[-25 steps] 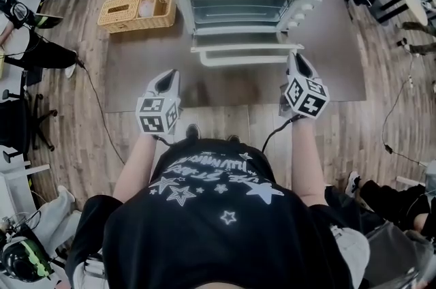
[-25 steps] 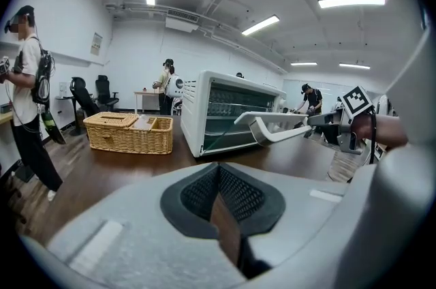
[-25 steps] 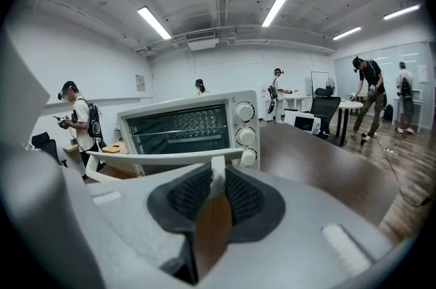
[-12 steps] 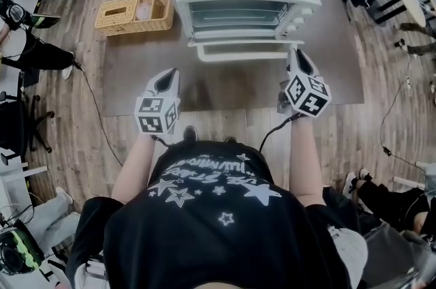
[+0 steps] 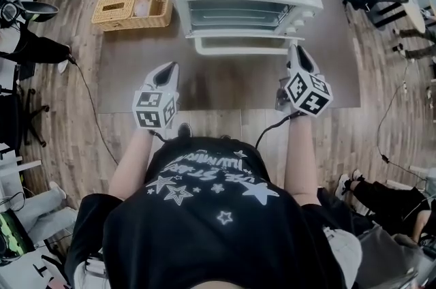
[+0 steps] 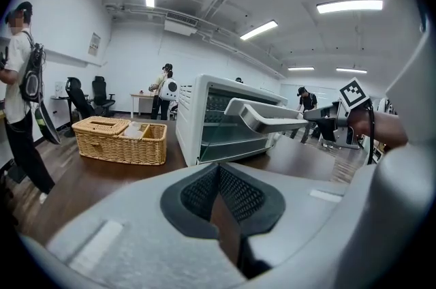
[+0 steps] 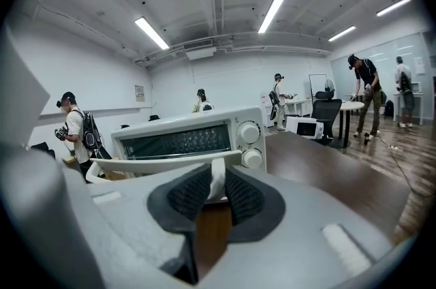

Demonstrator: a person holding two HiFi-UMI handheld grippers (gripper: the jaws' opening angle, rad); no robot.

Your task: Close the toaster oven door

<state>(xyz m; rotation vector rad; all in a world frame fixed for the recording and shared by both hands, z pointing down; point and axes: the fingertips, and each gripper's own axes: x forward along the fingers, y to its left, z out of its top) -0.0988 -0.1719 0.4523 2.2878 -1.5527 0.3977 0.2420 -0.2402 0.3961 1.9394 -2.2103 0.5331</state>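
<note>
Currently, door handle clamped between right gripper jaws, left gripper jaws together, empty.

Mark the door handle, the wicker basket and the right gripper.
door handle point(image 5: 238, 50): head view, middle of the white bar.
wicker basket point(image 5: 129, 22): head view, its near wall.
right gripper point(image 7: 215, 185): right gripper view, between its fingertips, clamped on the handle's end.
</note>
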